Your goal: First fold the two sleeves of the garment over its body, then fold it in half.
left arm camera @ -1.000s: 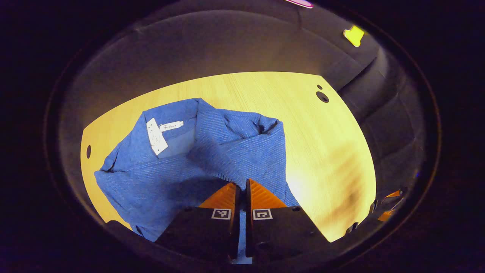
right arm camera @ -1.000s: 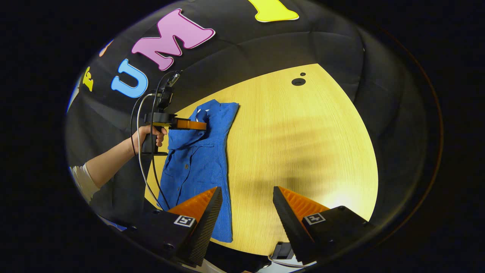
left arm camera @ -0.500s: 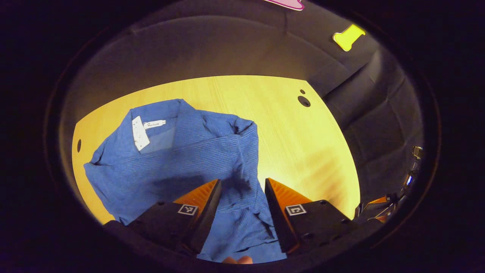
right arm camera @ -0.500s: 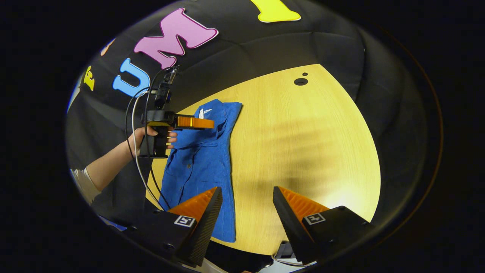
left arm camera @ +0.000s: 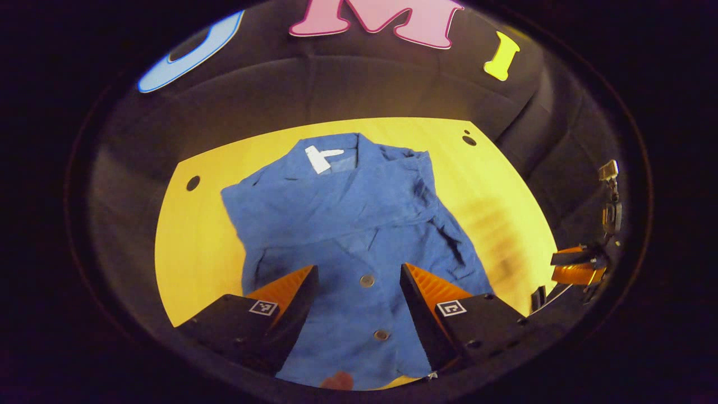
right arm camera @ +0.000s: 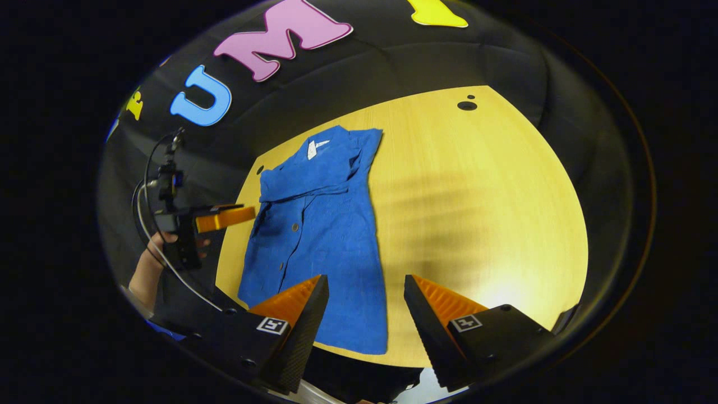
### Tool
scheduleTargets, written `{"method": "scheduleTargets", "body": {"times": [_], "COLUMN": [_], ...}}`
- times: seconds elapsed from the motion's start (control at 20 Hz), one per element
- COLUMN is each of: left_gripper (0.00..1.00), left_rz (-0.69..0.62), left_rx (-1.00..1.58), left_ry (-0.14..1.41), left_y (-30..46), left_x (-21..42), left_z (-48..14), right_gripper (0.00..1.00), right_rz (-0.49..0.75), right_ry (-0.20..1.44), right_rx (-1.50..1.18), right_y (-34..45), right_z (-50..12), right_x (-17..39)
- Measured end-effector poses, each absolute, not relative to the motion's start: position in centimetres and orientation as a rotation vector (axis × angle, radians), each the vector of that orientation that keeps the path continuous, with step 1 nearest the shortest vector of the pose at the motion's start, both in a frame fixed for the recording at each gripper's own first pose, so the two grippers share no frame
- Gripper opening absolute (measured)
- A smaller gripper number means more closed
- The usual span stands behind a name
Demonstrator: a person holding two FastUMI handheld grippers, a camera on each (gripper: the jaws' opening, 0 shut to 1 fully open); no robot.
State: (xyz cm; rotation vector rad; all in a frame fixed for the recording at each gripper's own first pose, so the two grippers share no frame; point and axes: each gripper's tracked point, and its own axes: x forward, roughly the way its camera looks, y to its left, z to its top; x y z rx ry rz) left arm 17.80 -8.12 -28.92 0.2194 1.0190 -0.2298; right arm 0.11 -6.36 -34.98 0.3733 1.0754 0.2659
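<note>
- Standing apart with nothing between its fingers, the left gripper [left arm camera: 356, 280] hangs above the front of the shirt [left arm camera: 353, 224], its two fingers on either side of the button line.
- Two buttons [left arm camera: 367, 280] show in the gap between those fingers, one above the other.
- Farther off in the right gripper view, the same left gripper [right arm camera: 224, 217] sits just off the table's left edge, beside the shirt and not touching it, with a hand [right arm camera: 162, 247] around its grip and cables looping up from it.
- The right gripper [right arm camera: 362, 292] is also open and empty, held above the near edge of the table [right arm camera: 477, 196], its left finger over the shirt's hem and its right finger over bare wood.
- The shirt [right arm camera: 322, 224] lies flat on the left part of the table, collar towards the far wall, hem towards the near edge.
- A white label [left arm camera: 320, 158] shows inside the collar.
- Cloth is folded across the chest below the collar; I cannot tell whether both sleeves are fully laid in.
- Small round holes [right arm camera: 466, 105] mark the table near its far corners.
- The right gripper [left arm camera: 578, 266] also shows at the right edge of the left gripper view, clear of the shirt.
</note>
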Motion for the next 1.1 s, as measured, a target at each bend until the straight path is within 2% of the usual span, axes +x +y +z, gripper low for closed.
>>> {"method": "scheduleTargets", "body": {"times": [0.1,0.15,0.35,0.4,0.45,0.65,0.8,0.85,1.1], "left_gripper": [0.86,0.85,0.85,0.82,0.85,0.85,0.87,0.85,0.85], "left_rz": [-0.212,-0.192,-0.121,-0.109,-0.101,-0.066,-0.076,-0.070,-0.033], "left_rx": [0.152,0.110,-0.013,-0.001,0.015,-0.034,-0.089,-0.085,-0.041], "left_ry": [1.037,1.048,1.163,1.167,1.176,1.265,1.322,1.339,1.401], "left_y": [-4.1,-2.2,4.5,5.9,7.0,8.4,8.8,9.3,10.0], "left_x": [12.3,10.5,4.5,3.7,3.2,1.7,0.6,0.3,-0.2], "left_z": [-30.2,-31.1,-35.3,-36.0,-36.6,-39.1,-40.1,-40.4,-41.7], "right_gripper": [0.90,0.96,0.97,0.98,0.98,0.98,0.98,0.98,0.98], "right_rz": [0.271,0.265,0.221,0.199,0.186,0.137,0.106,0.097,0.092], "right_ry": [1.112,1.132,1.219,1.243,1.267,1.356,1.398,1.410,1.446], "right_rx": [0.327,0.305,0.229,0.210,0.202,0.195,0.208,0.210,0.207], "right_y": [-3.9,-3.2,-1.6,-1.7,-1.6,-2.1,-2.6,-2.7,-2.9], "right_z": [-36.4,-37.2,-40.6,-41.3,-42.0,-44.4,-45.3,-45.5,-46.1], "right_x": [-2.3,-3.5,-6.8,-7.6,-8.4,-10.6,-10.8,-10.8,-11.6]}}
